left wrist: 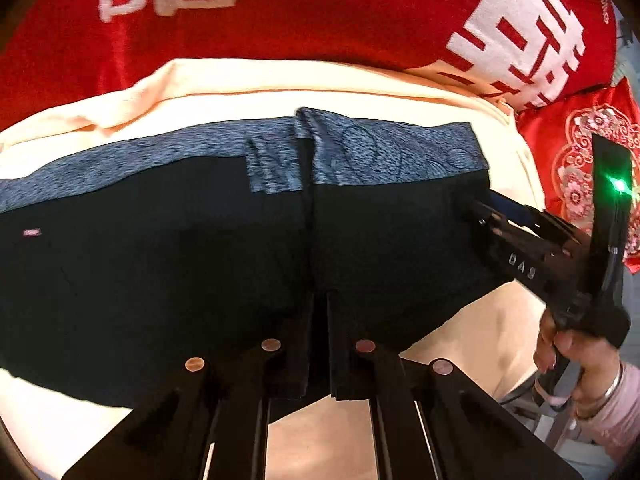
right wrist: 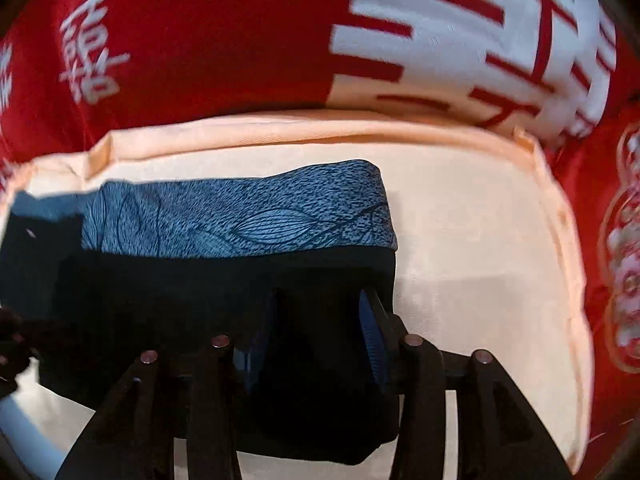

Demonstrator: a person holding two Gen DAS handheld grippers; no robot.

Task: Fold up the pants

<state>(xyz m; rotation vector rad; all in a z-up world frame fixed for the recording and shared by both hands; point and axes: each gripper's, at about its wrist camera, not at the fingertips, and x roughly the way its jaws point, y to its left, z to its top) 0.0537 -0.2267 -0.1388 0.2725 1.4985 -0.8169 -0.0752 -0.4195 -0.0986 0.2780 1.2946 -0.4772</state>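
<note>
left gripper (left wrist: 320, 300): black fingers, four copper-coloured round pins | right gripper (right wrist: 316, 320): black, blue ribbed pads, white "DAS" lettering, green light | right hand (left wrist: 576, 356): pink sleeve, silver bangle

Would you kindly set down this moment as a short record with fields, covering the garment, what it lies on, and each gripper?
garment: black pants with a blue patterned waistband, lying flat
surface: cream cloth over a red cloth with white characters
left gripper: shut on the pants at the near edge, about midway along
right gripper: jaws apart, astride the pants' right end, just below the waistband; pads not clearly pressing
person: right hand holds the right gripper's handle
</note>
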